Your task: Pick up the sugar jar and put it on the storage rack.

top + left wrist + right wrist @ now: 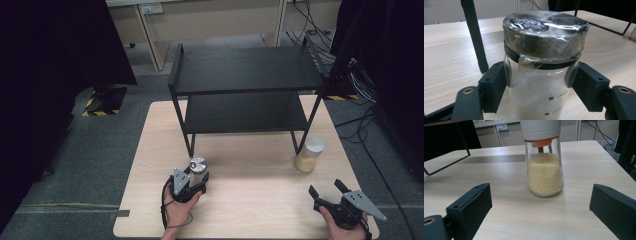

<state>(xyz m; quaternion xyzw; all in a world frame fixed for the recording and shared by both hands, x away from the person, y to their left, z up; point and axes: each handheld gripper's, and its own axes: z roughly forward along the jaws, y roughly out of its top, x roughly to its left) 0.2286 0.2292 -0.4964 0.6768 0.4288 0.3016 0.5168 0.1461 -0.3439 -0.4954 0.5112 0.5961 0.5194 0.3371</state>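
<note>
Jar point(541, 72) first, at the table's left: it stands upright on the table point(250, 200), pinched between the jaws of the left gripper point(196, 181), whose pads point(495, 87) press on the glass from either side just below the lid. In the left gripper view the dark lid is wrapped in clear film, white grains fill the lower part, and the glass carries printed marks reading "150ml" and, lower, what looks like "100ml". No brand name can be made out.

Ahead of that gripper, and a little to its right, stands the black rack point(245, 90), both shelves bare. One of its legs point(475, 37) rises just beyond the jar on the left side of the gripper's own view.

Further right, a shaker point(545, 170) of yellow grains with a white cap and an orange collar stands in front of the right gripper point(327, 192), near the rack's right leg. That gripper's jaws are spread wide and hold nothing; the shaker stands clear ahead of them, untouched. It shows no writing.

As a judgement, the work seems barely begun: the jar has been grasped but appears to sit on the table yet, and lifting it and setting it on a shelf remain. The shaker likely waits its turn.
</note>
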